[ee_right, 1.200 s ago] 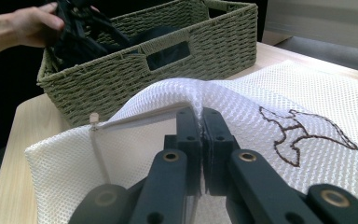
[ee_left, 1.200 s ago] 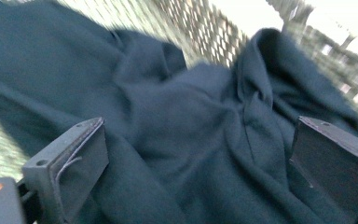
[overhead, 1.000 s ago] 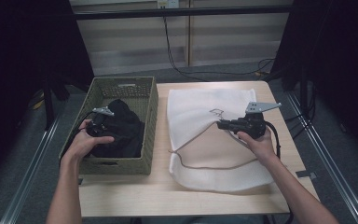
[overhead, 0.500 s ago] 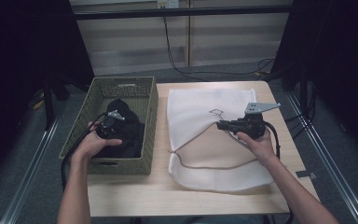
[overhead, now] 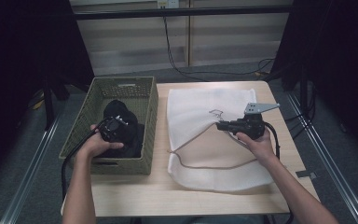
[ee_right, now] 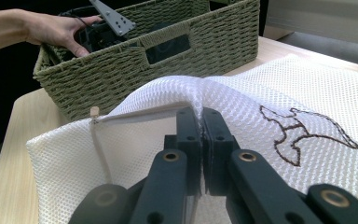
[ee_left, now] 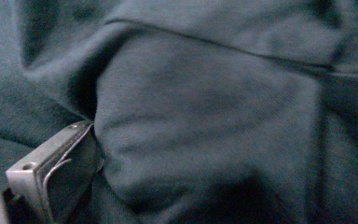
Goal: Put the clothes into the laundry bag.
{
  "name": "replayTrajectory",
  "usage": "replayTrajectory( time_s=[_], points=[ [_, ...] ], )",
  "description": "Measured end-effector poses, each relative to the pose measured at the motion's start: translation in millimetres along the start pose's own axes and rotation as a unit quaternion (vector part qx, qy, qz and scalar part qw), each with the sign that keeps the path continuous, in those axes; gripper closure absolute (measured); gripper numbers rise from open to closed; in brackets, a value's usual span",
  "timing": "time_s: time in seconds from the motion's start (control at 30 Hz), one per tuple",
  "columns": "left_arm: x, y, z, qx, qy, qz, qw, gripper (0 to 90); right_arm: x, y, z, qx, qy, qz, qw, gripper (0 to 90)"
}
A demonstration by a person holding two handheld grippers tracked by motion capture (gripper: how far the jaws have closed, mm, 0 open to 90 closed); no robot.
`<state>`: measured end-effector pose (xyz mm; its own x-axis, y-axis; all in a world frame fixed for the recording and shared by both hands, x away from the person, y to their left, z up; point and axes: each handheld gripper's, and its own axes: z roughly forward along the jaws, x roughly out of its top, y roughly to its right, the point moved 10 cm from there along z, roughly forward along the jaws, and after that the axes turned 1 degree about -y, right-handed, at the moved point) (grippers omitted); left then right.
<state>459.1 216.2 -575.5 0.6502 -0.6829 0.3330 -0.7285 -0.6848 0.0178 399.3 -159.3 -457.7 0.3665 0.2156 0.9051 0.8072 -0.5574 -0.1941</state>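
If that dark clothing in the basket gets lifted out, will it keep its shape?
Probably not. The dark garment lies in soft folds and creases, so it would likely droop. It looks light for its bulk, though bunched fabric might snag the woven basket. The left claw, open, presses into it easily.

One wicker basket (overhead: 147,119), one white mesh bag (overhead: 200,105), one dark garment (overhead: 116,109)

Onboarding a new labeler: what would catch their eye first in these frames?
Probably the white mesh bag spread over the right half of the table, its upper layer pinched and lifted by the right gripper. Next, the green woven basket at the left, where the left gripper, jaws open, pushes down into dark clothing.
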Motion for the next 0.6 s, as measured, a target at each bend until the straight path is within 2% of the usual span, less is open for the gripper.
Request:
replayTrajectory(
  time_s=[0.03, 0.17, 0.23, 0.33, 0.4, 0.43, 0.47, 0.5, 0.53, 0.57, 0.6],
  points=[
    [0.2, -0.3, 1.1, -0.004, 0.011, -0.006, 0.9999, 0.0, 0.1, 0.2, -0.4, 0.000, 0.001, 0.000, 1.0000, 87.6],
    [-1.5, -0.6, 0.6, -0.010, 0.009, -0.008, 0.9999, 0.0, -0.1, 0.9, -0.7, 0.000, 0.001, 0.000, 1.0000, 87.6],
    [0.2, -1.6, 1.9, -0.011, 0.017, -0.011, 0.9997, 0.0, -1.1, 0.8, 0.0, 0.000, -0.001, 0.000, 1.0000, 87.6],
    [-0.1, -1.7, 1.7, -0.011, 0.013, -0.015, 0.9997, 0.2, -1.4, 0.4, 0.4, 0.000, -0.002, 0.000, 1.0000, 87.6],
    [0.5, -1.3, 1.2, -0.011, 0.009, -0.015, 0.9998, 4.5, -1.6, 0.4, 0.5, 0.000, -0.002, 0.000, 1.0000, 87.6],
    [-0.9, -4.0, -1.4, -0.010, -0.009, -0.004, 0.9999, 4.5, -1.7, 0.3, 0.6, 0.000, -0.002, 0.000, 1.0000, 87.7],
    [0.5, -3.2, -0.4, -0.008, -0.005, -0.010, 0.9999, 6.4, -2.0, 0.2, 0.6, 0.000, -0.003, 0.000, 1.0000, 87.7],
    [1.1, -2.6, -2.0, -0.016, -0.010, 0.016, 0.9997, 8.7, -2.2, 0.0, 0.7, 0.001, -0.003, 0.001, 1.0000, 87.7],
    [1.1, -2.6, -2.0, -0.016, -0.010, 0.016, 0.9997, 13.6, -2.2, 0.0, 0.7, 0.001, -0.003, 0.001, 1.0000, 87.7],
    [0.9, -0.6, -2.7, -0.022, -0.008, 0.009, 0.9997, 14.0, -2.1, 0.3, 0.4, 0.000, -0.002, 0.000, 1.0000, 87.6],
    [1.3, -1.7, -2.5, -0.020, -0.002, 0.013, 0.9997, 14.0, -2.1, 0.3, 0.4, 0.000, -0.002, 0.000, 1.0000, 87.6]
  ],
)
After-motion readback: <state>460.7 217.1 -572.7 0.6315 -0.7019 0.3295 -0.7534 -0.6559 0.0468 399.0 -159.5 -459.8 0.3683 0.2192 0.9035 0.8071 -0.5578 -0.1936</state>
